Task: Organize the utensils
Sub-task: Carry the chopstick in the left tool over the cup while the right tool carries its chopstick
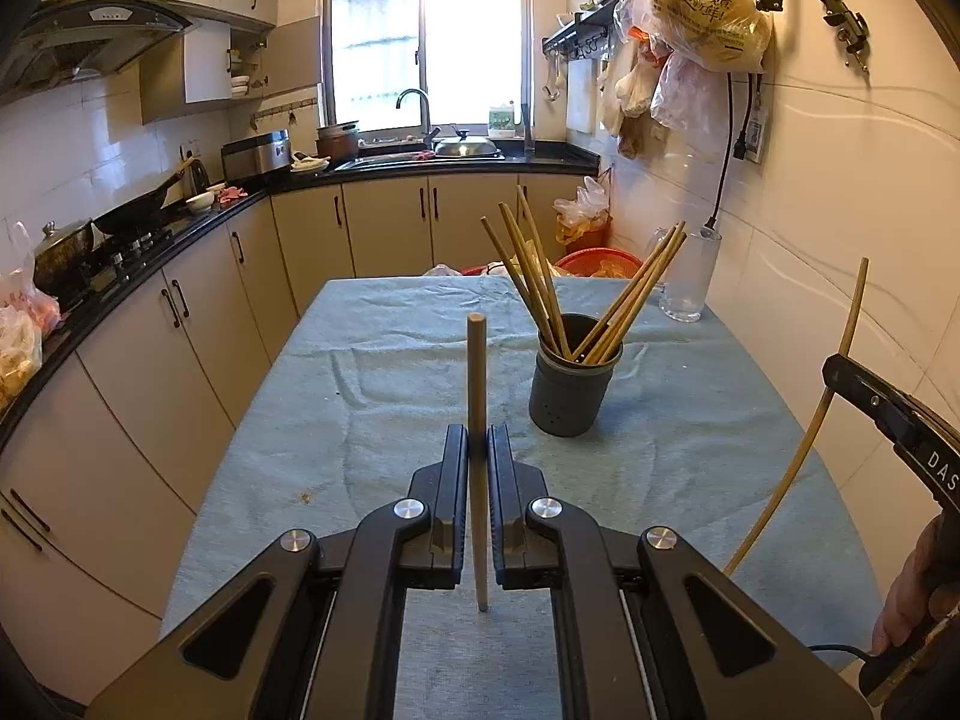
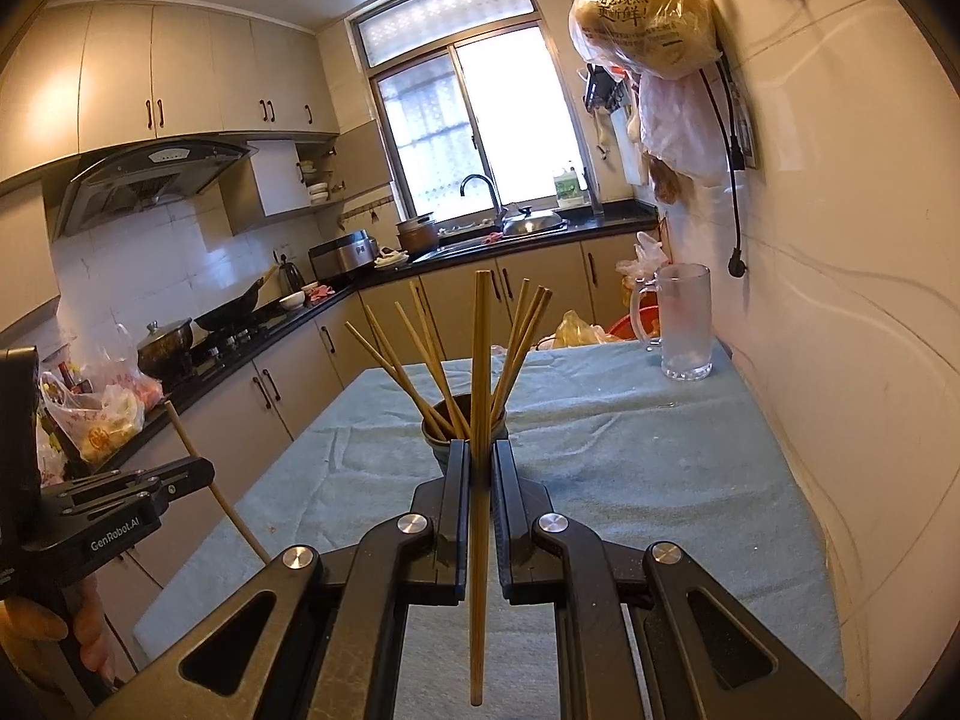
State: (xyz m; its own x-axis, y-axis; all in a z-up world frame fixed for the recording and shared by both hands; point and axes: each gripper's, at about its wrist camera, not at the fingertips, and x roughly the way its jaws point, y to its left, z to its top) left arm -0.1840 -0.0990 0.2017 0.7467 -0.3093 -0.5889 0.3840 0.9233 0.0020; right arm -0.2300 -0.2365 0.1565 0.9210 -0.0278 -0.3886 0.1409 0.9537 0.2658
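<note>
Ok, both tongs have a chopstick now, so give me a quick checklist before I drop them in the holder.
1. Left tongs shut on a chopstick: ok.
2. Right tongs shut on a chopstick: ok.
3. Both held chopsticks roughly upright: ok.
4. Grey holder standing upright on the blue cloth: ok.
5. Room left in the holder among the chopsticks already there: cannot tell, though its mouth shows gaps.
6. Glass mug apart from the holder, by the wall: ok.
</note>
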